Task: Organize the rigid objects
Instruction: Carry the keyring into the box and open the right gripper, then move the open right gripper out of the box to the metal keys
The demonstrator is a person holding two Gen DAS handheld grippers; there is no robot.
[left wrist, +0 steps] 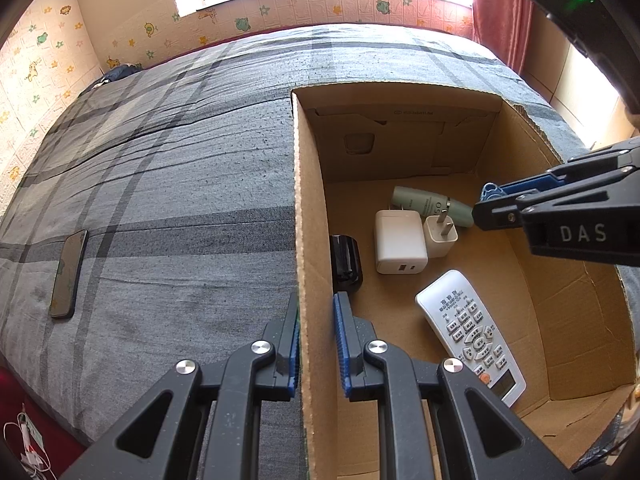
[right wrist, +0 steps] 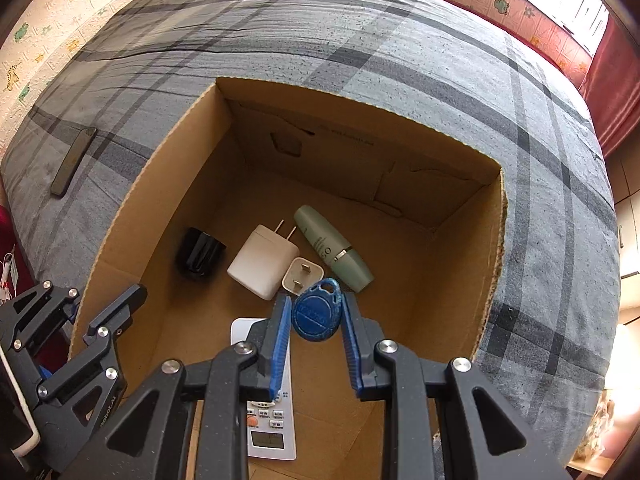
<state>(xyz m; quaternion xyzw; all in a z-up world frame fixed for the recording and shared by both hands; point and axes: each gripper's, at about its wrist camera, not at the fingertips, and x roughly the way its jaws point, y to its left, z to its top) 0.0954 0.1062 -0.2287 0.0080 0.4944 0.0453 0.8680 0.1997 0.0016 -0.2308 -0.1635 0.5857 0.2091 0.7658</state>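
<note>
An open cardboard box (left wrist: 308, 216) (right wrist: 490, 240) stands on the bed. My left gripper (left wrist: 317, 312) is shut on the box's left wall. Over the box interior, my right gripper (right wrist: 316, 308) (left wrist: 486, 208) is shut on a blue key fob (right wrist: 316, 316) (left wrist: 489, 191). On the box floor lie a large white charger (left wrist: 400, 242) (right wrist: 262, 260), a small white plug (left wrist: 440, 234) (right wrist: 302, 276), a pale green tube (left wrist: 428, 205) (right wrist: 332, 248), a black object (left wrist: 346, 260) (right wrist: 200, 254) and a white remote control (left wrist: 472, 332) (right wrist: 272, 428).
A dark phone (left wrist: 68, 274) (right wrist: 74, 160) lies on the grey checked bedspread (left wrist: 180, 168) left of the box. Walls with cartoon stickers and a window stand beyond the bed. A red curtain (left wrist: 500, 12) hangs at the right. White cables (left wrist: 28, 444) lie at the lower left.
</note>
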